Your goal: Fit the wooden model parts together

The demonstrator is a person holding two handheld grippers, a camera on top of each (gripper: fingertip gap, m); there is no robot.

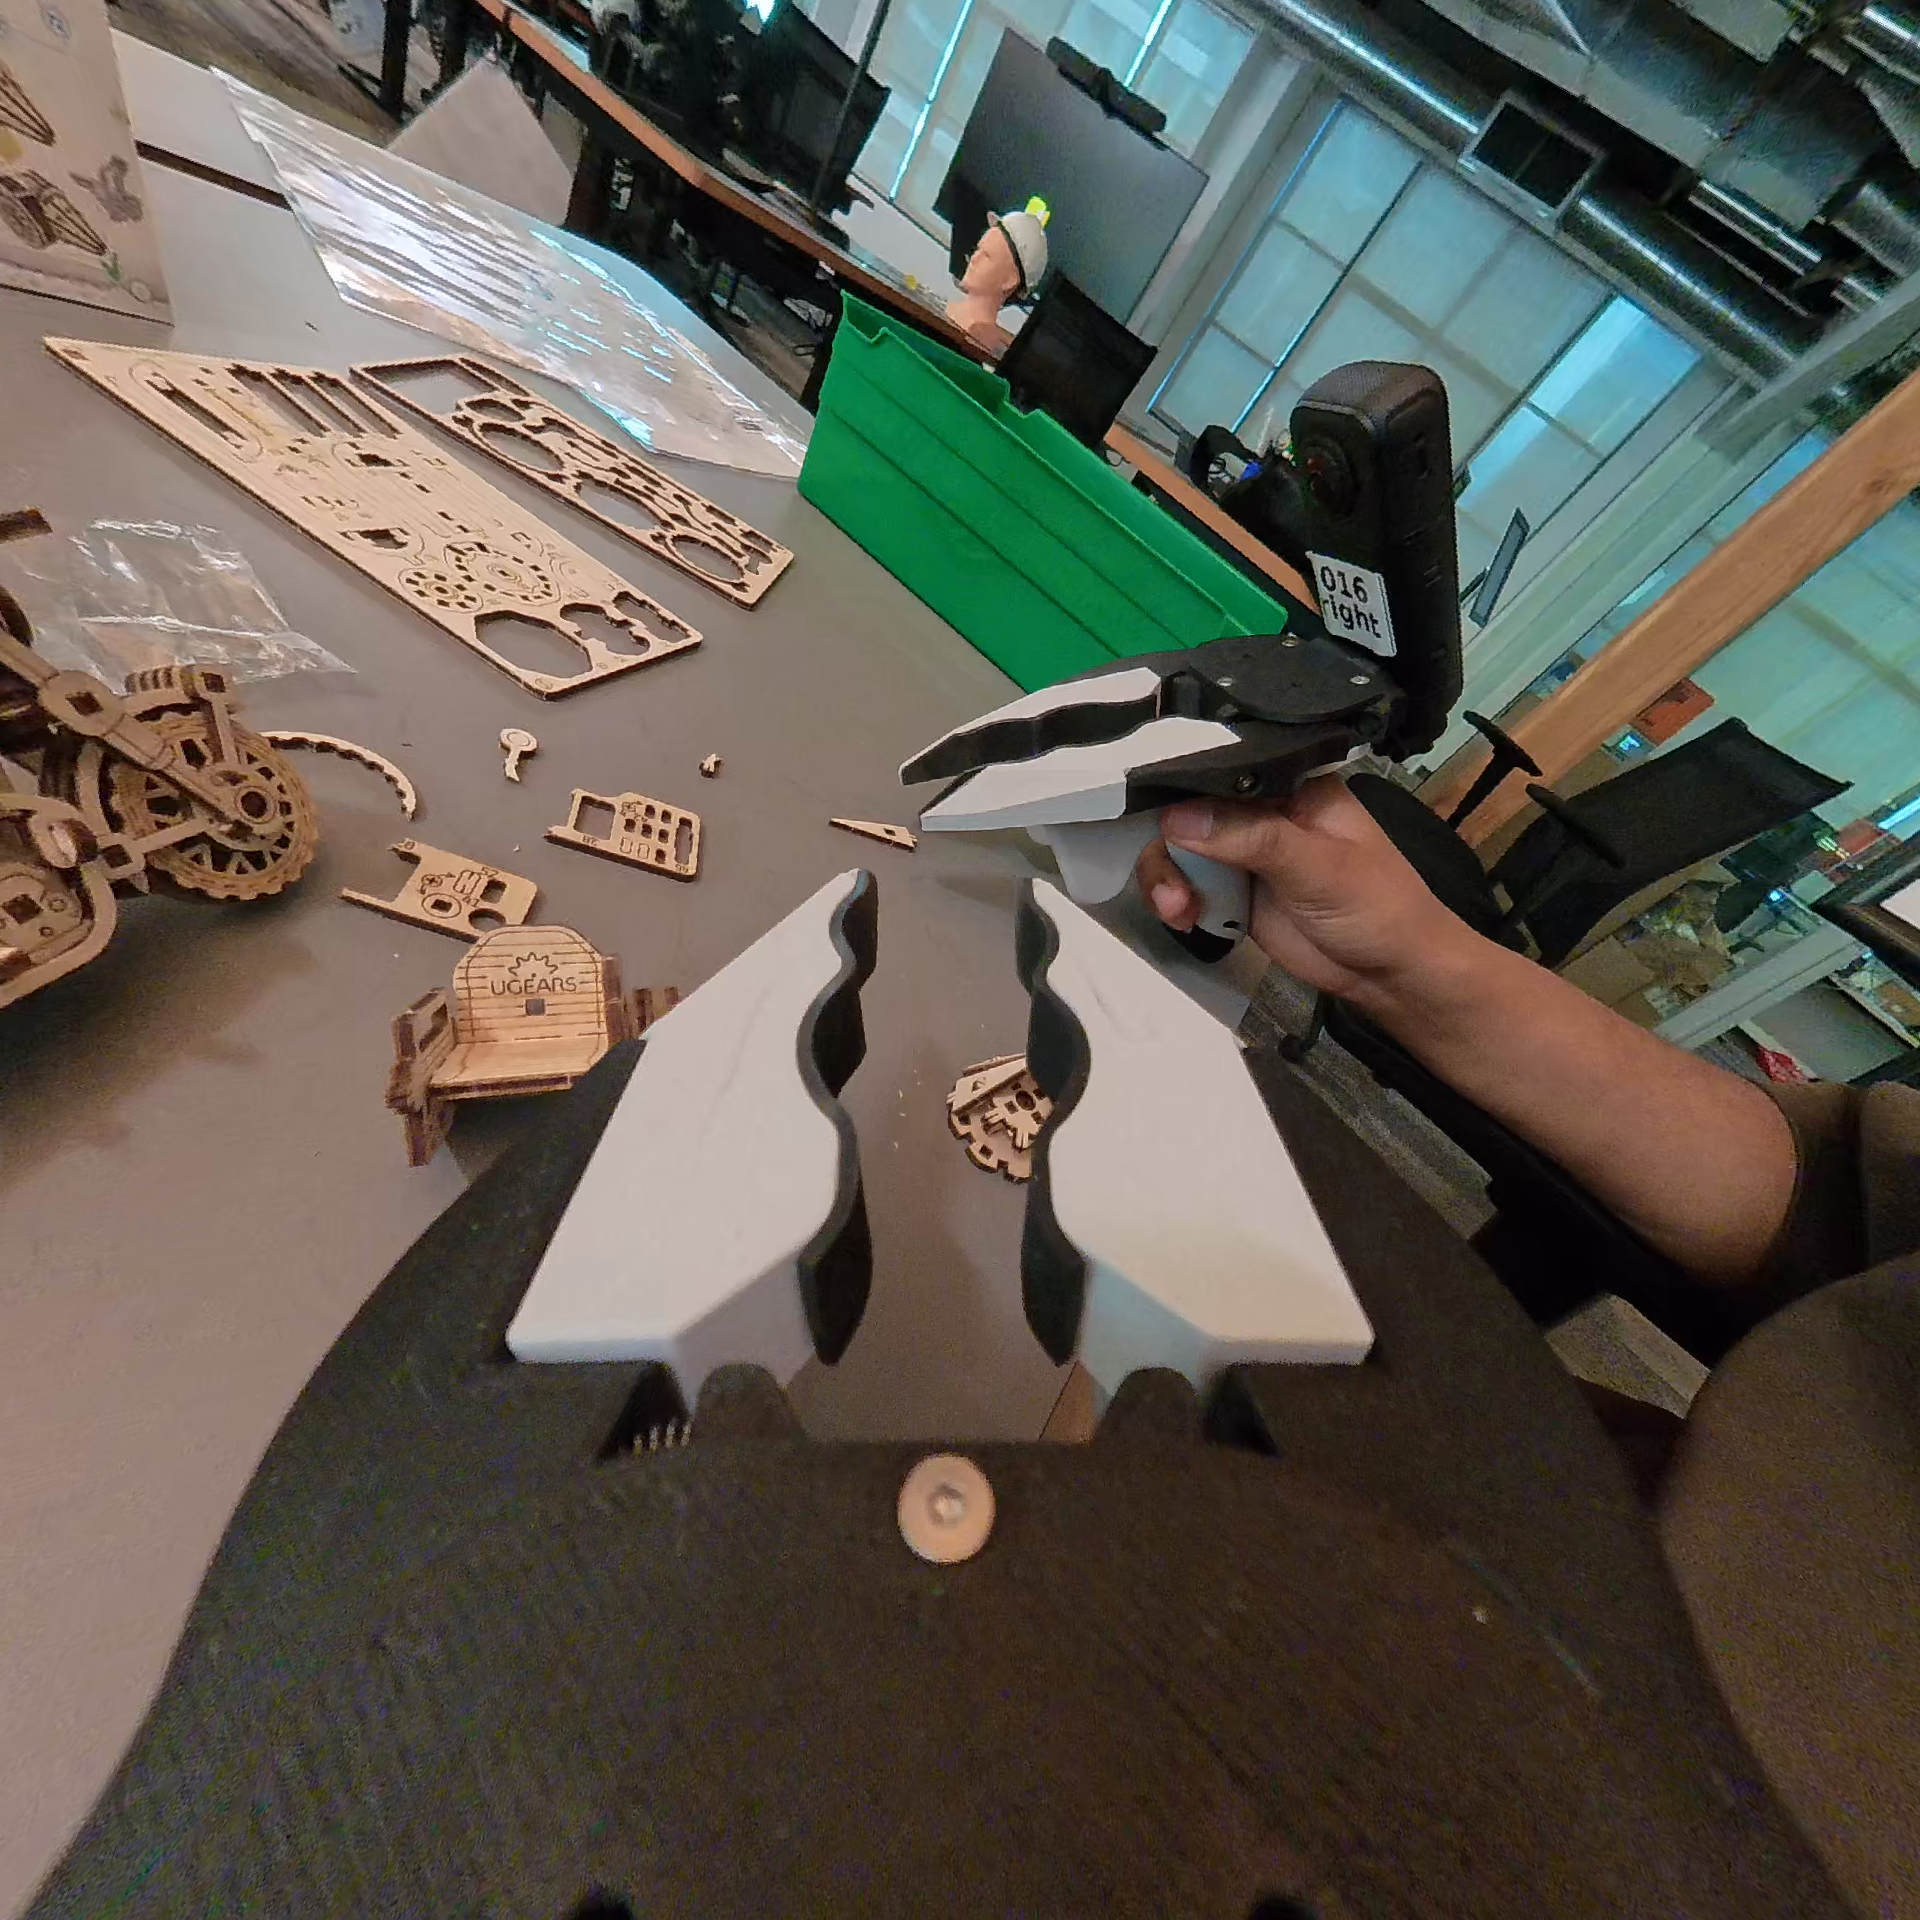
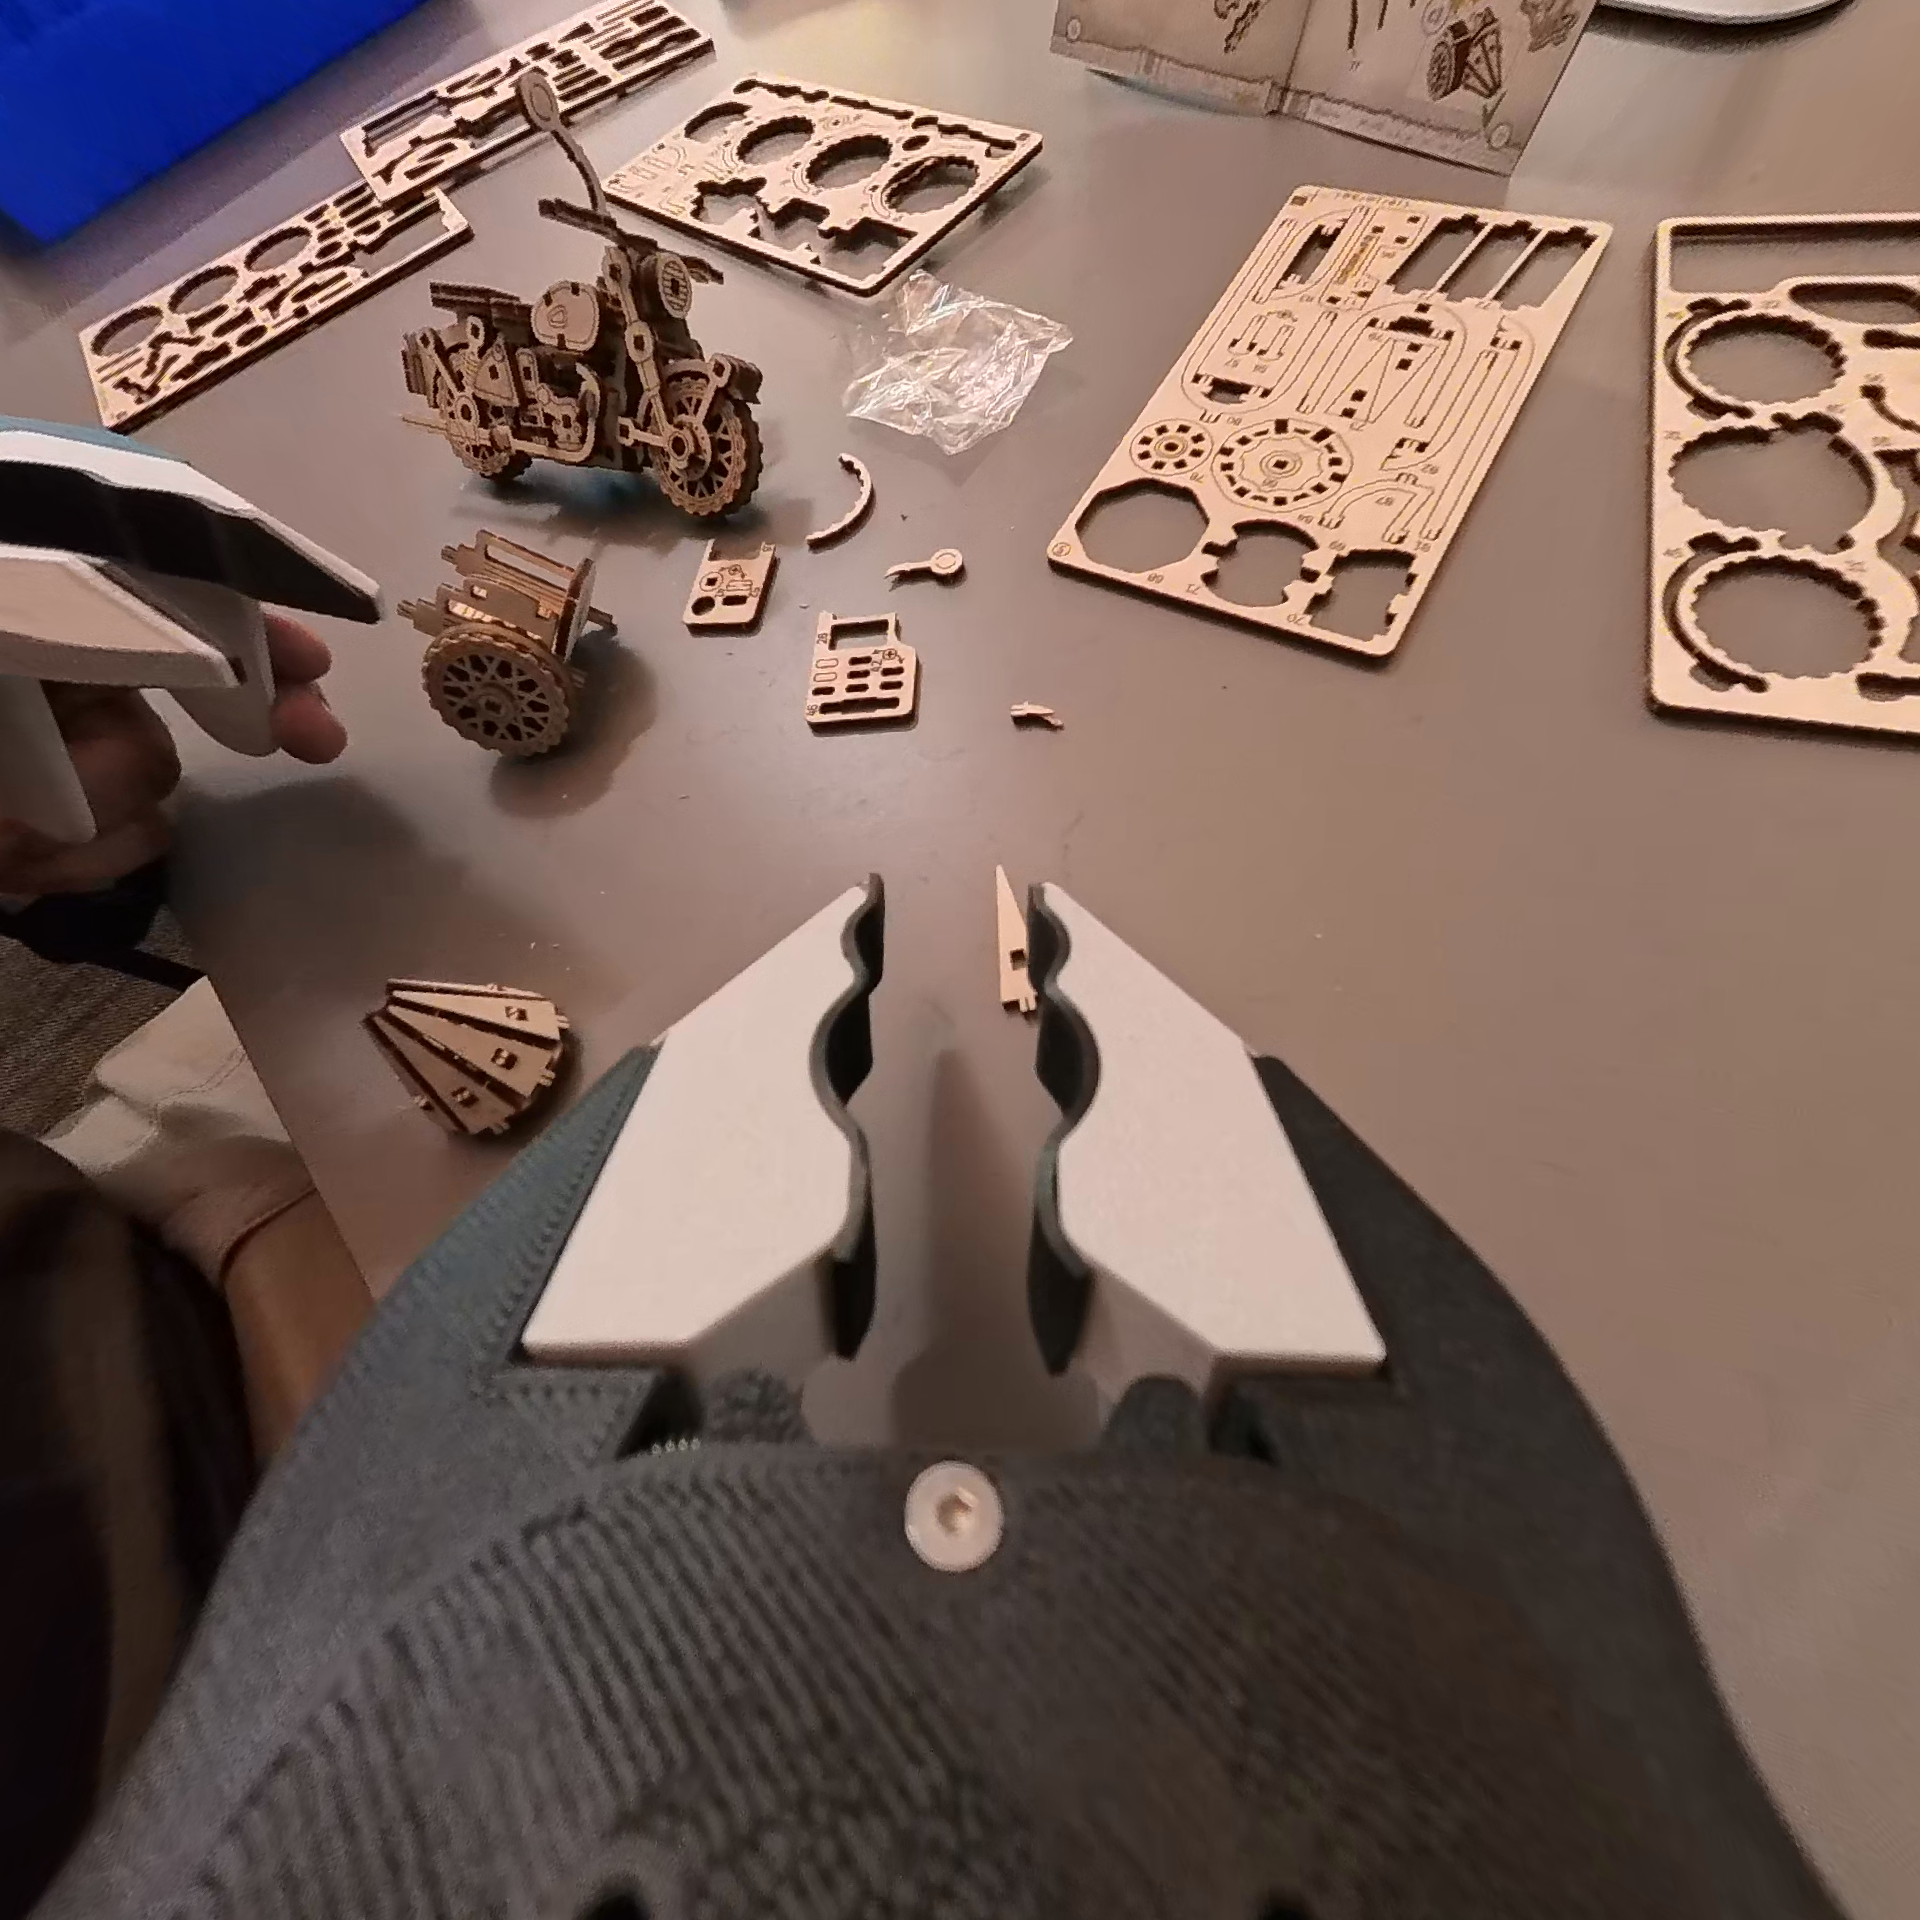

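My left gripper is open and empty, held above the grey table. A fan-shaped wooden part lies on the table beside its right finger. My right gripper is open and empty; it also shows in the left wrist view. A thin wooden sliver lies on the table just inside its right fingertip, and the sliver also shows in the left wrist view. A built wooden sidecar stands near my left gripper. The wooden motorcycle stands behind it.
Two small flat panels, a curved strip and a key-shaped piece lie loose. Punched-out wooden sheets and a clear plastic bag lie farther back. A green bin stands at the table's edge. Some 12 cm of space lies between my two pairs of fingers. The built wooden sidecar lies around 5 cm away from my left fingertips. The wooden motorcycle lies some 12 cm from my left tips, 20 cm from my right tips.
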